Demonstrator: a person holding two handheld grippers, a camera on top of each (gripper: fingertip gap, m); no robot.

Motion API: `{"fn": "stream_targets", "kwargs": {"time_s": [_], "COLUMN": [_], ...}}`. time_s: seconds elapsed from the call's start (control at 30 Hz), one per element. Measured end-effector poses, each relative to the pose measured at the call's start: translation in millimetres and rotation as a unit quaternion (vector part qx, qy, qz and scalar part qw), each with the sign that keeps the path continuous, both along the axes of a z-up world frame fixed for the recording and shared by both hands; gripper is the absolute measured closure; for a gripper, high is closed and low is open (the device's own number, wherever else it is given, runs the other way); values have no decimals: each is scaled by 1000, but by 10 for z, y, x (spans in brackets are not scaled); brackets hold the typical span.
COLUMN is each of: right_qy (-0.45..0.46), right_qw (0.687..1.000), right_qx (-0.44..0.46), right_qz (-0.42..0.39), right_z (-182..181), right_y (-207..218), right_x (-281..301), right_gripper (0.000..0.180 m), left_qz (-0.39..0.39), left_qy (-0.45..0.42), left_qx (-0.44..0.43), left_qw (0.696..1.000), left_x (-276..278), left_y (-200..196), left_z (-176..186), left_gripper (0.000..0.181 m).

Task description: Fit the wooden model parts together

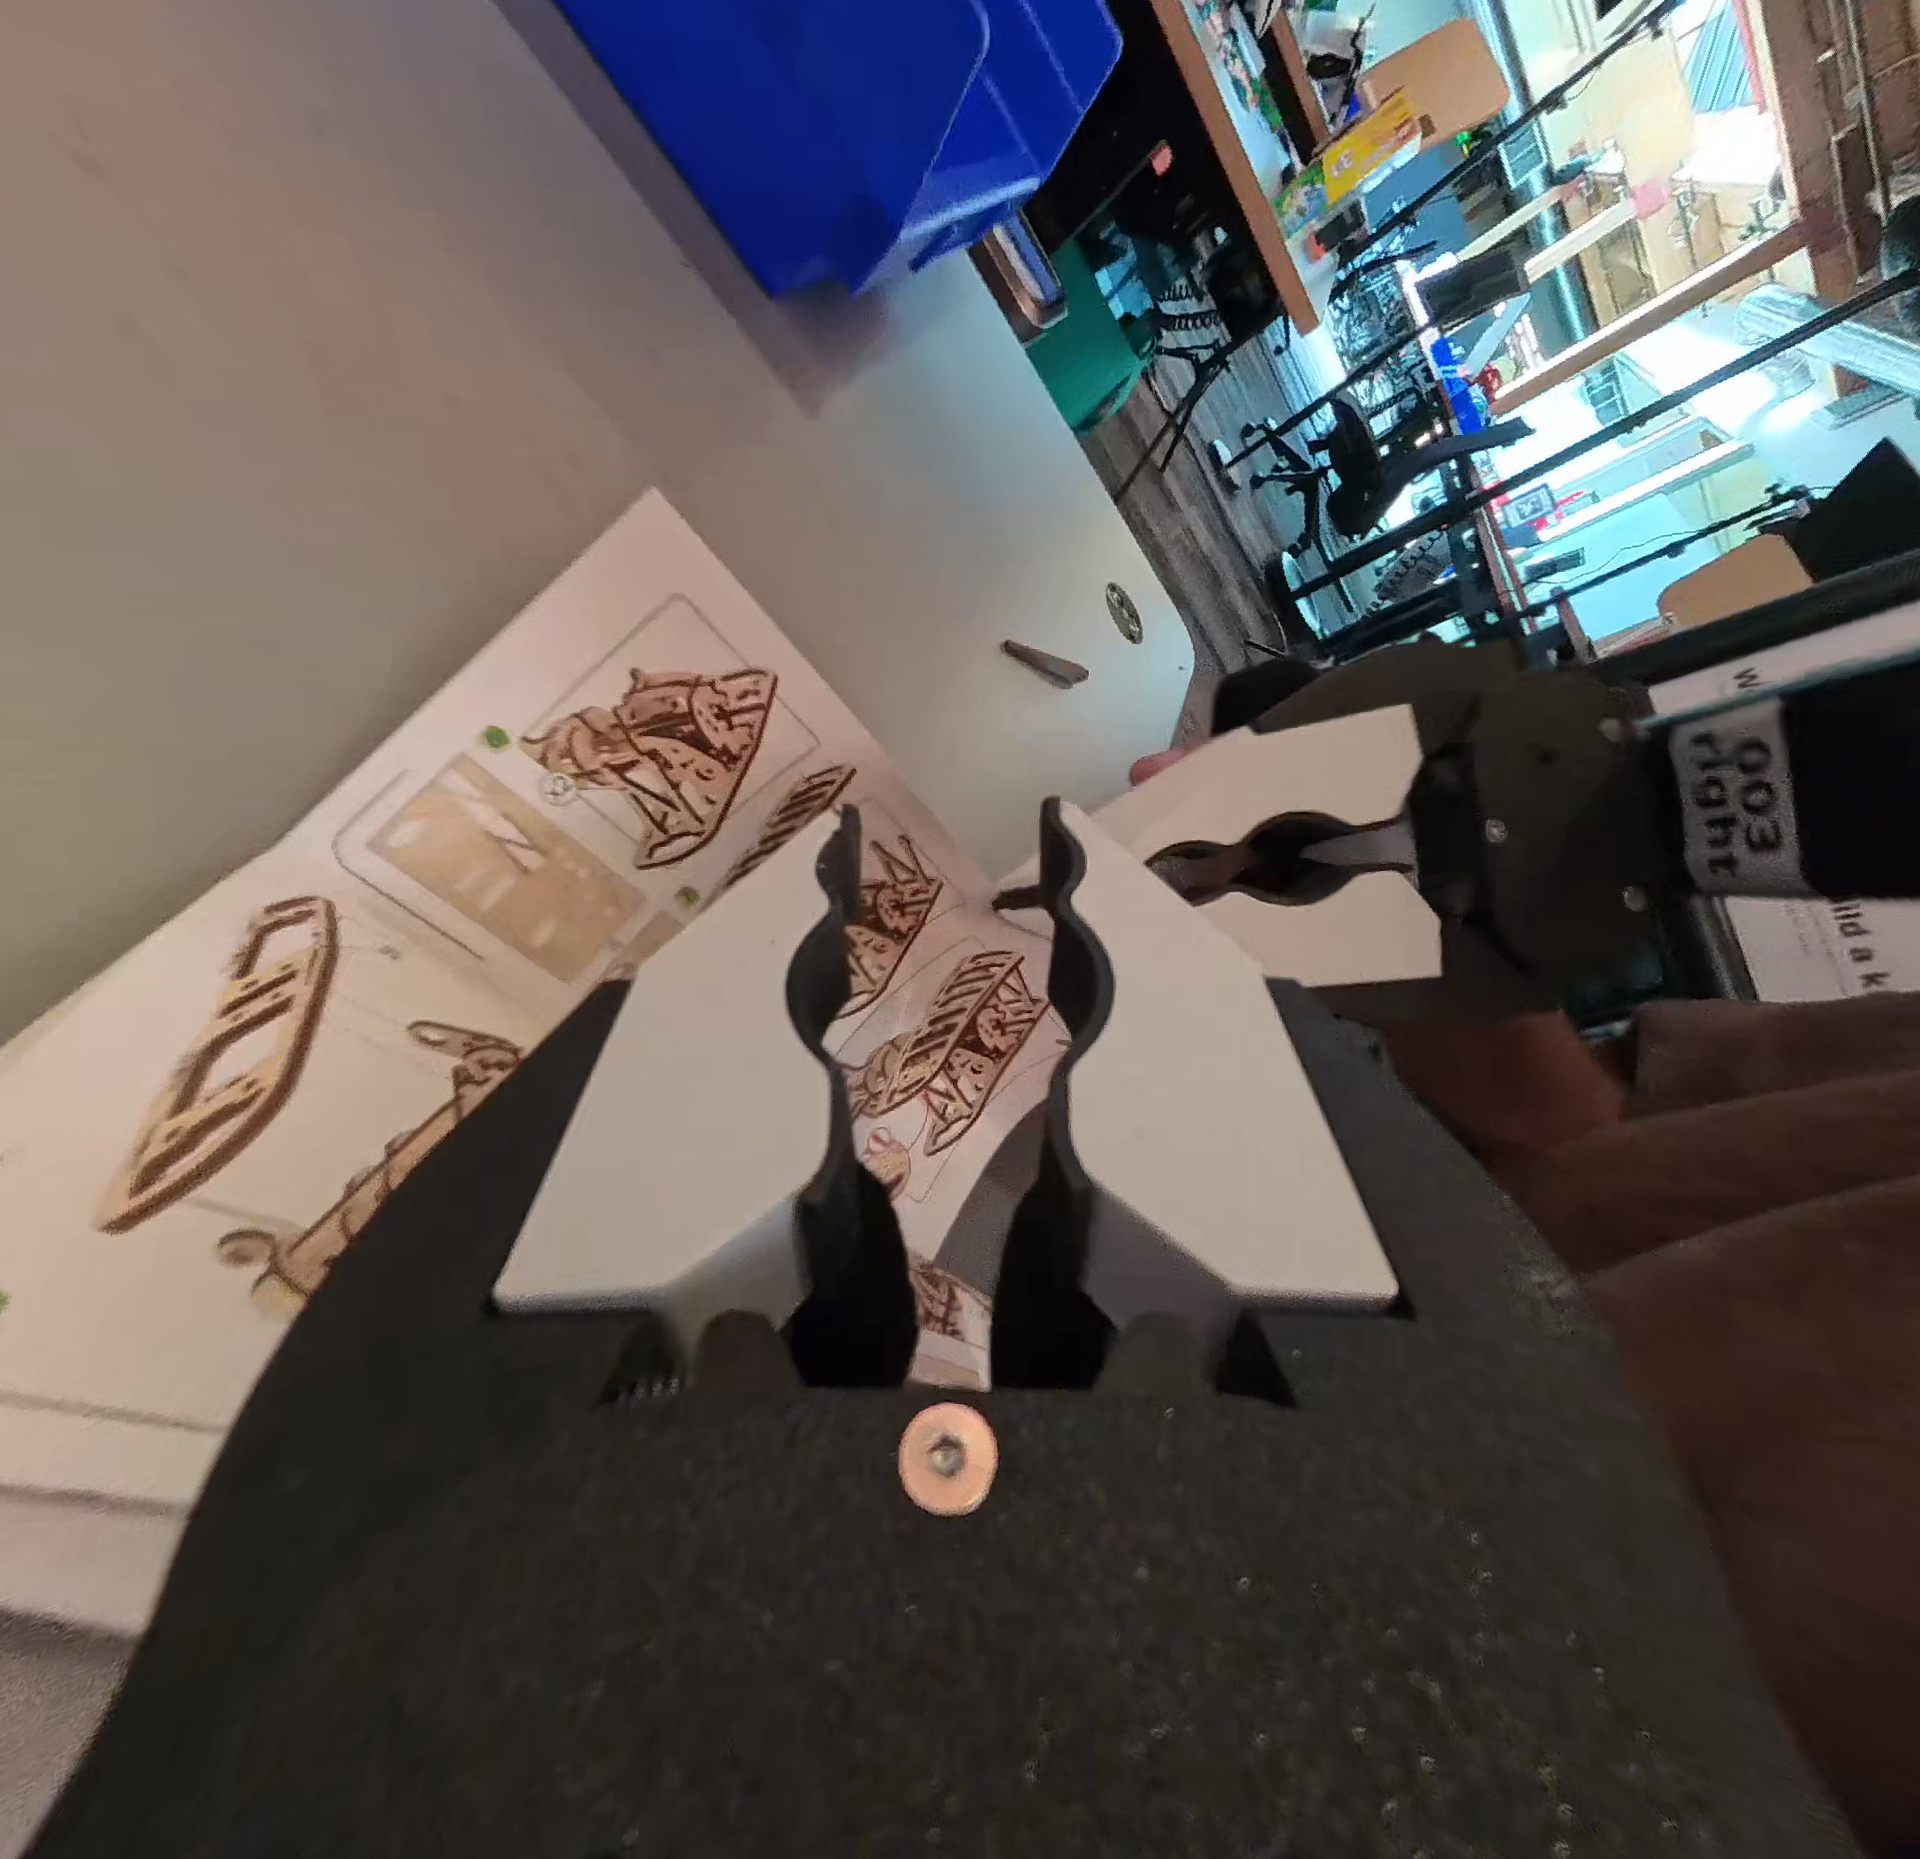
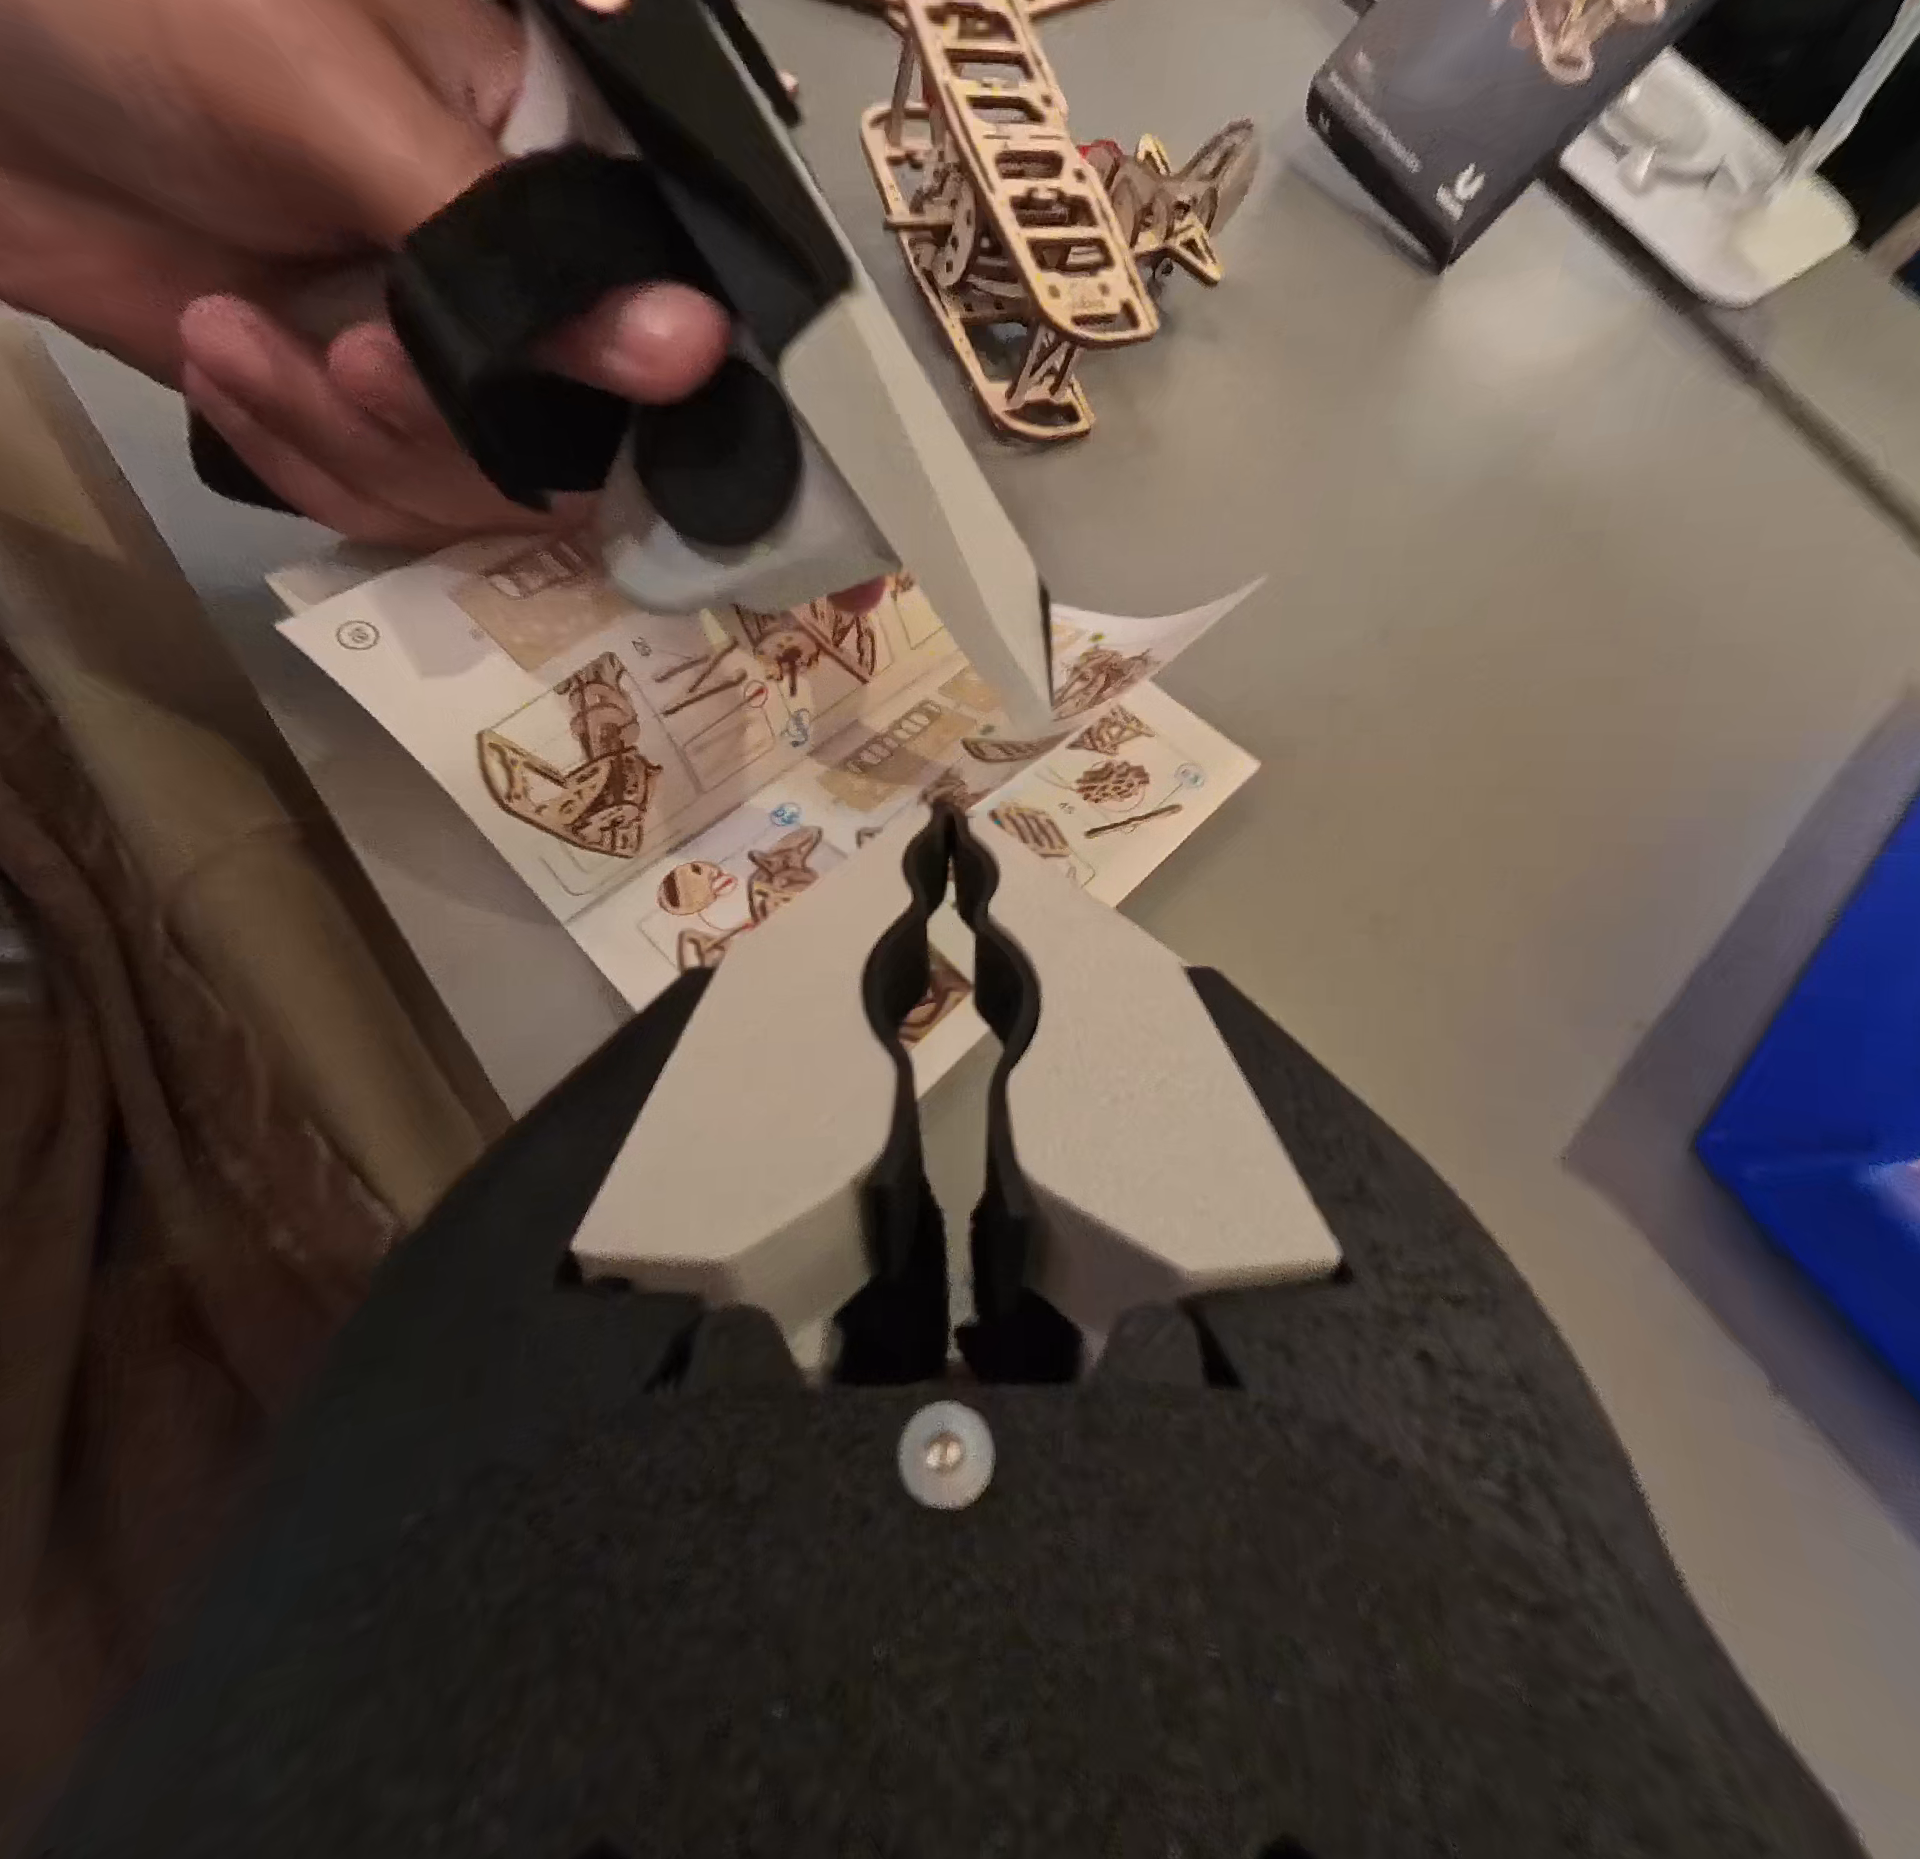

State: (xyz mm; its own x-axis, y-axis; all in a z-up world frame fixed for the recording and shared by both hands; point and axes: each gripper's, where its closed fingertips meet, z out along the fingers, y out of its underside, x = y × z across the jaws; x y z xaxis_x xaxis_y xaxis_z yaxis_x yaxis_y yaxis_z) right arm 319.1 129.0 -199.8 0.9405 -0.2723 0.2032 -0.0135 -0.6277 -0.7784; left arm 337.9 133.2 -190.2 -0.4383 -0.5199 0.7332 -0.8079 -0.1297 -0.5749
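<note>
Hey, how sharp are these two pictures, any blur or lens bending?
Left wrist view: instruction sheet smeared by motion blur, left hand-held gripper sharp, background lines bowed by the wide lens. Right wrist view: hand and other gripper soft, wooden plane model fairly clear, right hand-held gripper crisp.

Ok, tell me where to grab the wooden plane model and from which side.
Probably the upper wing of the wooden plane model, claw from above, closing across its width: it is a flat, slotted strip lying uppermost, while the struts and tail look thin.
</note>
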Motion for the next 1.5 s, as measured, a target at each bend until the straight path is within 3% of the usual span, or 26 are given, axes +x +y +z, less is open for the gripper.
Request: {"fn": "stream_targets", "kwargs": {"time_s": [0.13,0.2,0.23,0.33,0.43,0.53,0.57,0.63,0.7,0.77,0.87,1.1,1.23,1.5], "right_qy": [-89,-126,-130,-122,-38,122,184,274,351,402,407,464,508,542], "right_qw": [994,988,986,988,998,989,979,957,928,902,900,863,827,798], "right_qx": [-47,-73,-81,-71,-1,84,92,89,119,150,153,198,240,263], "right_qz": [42,57,64,61,45,11,8,-24,-32,-43,-43,-13,-3,1], "right_z": [67,68,54,42,89,129,76,-92,-143,-138,-180,-110,-28,-22], "right_y": [96,144,170,225,242,201,198,193,257,285,233,217,200,179], "right_x": [-84,-126,-160,-200,-251,-237,-271,-277,-330,-315,-262,-307,-286,-260], "right_gripper": [180,180,180,180,176,142,124,112,116,132,149,159,161,160], "left_qz": [-2,4,7,8,6,19,25,36,34,24,17,-33,-66,-66], "left_qy": [43,53,57,62,62,68,73,75,67,55,39,26,19,26], "left_qx": [0,-16,-25,-33,-61,-106,-118,-139,-152,-158,-157,-185,-200,-219], "left_qw": [999,998,998,998,996,992,990,987,986,986,987,982,977,973], "left_x": [-60,-66,-70,-87,-102,-82,-71,-52,-55,-81,-108,-207,-305,-304], "left_y": [-32,-18,-9,17,41,90,107,128,109,74,72,79,30,16], "left_z": [-133,-145,-145,-173,-133,-74,-72,-64,-40,-11,-4,67,104,107], "left_gripper": [151,161,174,181,181,181,181,181,181,181,181,178,178,181]}}
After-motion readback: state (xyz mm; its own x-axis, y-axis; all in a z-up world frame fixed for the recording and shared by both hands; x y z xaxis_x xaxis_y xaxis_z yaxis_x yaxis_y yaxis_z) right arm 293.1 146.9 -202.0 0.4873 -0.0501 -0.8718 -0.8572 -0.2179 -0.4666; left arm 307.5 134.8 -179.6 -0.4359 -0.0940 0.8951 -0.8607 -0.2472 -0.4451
